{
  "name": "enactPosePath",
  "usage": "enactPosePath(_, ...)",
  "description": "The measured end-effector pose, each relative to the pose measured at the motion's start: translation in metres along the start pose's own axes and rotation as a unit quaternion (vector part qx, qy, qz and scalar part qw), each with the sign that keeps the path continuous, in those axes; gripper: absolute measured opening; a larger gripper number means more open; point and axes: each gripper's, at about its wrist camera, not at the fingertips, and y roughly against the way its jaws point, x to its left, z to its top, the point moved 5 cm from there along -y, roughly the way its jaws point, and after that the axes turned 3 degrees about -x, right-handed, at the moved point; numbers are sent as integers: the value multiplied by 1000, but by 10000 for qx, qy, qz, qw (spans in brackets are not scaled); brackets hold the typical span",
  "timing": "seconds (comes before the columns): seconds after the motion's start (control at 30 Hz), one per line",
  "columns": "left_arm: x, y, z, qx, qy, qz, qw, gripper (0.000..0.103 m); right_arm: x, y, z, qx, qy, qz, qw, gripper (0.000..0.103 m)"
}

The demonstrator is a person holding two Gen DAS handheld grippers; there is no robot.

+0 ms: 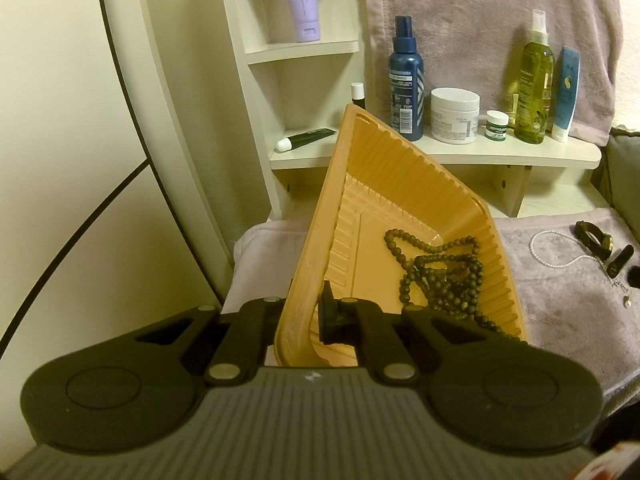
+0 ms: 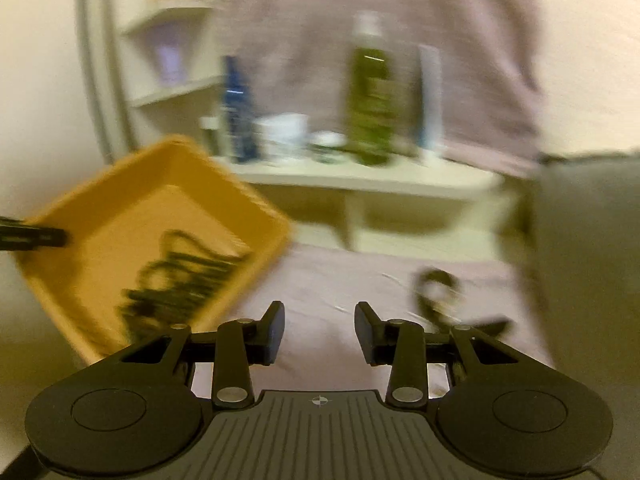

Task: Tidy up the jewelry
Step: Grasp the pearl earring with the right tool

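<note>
Jewelry is split between two places: a dark beaded necklace (image 1: pixel 436 276) lies bunched in the lower corner of an orange plastic tray (image 1: pixel 384 184), while a pearl strand (image 1: pixel 560 252), a dark watch (image 1: pixel 594 236) and a thin chain with a small pendant (image 1: pixel 620 290) lie on the mauve towel (image 1: pixel 540 320) to the tray's right. The left gripper (image 1: pixel 306 316) has its jaws closed tight on the tray's near rim, one pad inside the wall and one outside, holding the tray tilted up on edge above the towel. In the right wrist view, which is badly blurred, the right gripper (image 2: pixel 320 330) hovers above the towel with its jaws partly apart and nothing between them; the tray (image 2: pixel 132 200) with the beads sits off to its left, and a dark curved piece, probably the watch (image 2: pixel 436 284), lies just ahead to its right. Behind stands a pale shelf (image 1: pixel 500 152) carrying a blue bottle (image 1: pixel 406 80), a white jar (image 1: pixel 454 116), a small green-labelled pot (image 1: pixel 497 124), a green spray bottle (image 1: pixel 534 80) and a white-and-blue tube (image 1: pixel 566 96).
</note>
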Motion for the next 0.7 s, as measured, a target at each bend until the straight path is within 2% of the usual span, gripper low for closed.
enactPosePath(0.13,-1,0,1,-2,-5,6,10000,6,-31,4,-21,258,-148,-565,9980,39)
enactPosePath(0.23,-1,1,1,-4,-13,6,10000,6,-45,4,-35,430,-258,-737,9960,39)
enactPosePath(0.7,-2,2,2,-3,-18,8,10000,6,-47,-23,-47,511,-292,-821,9949,39)
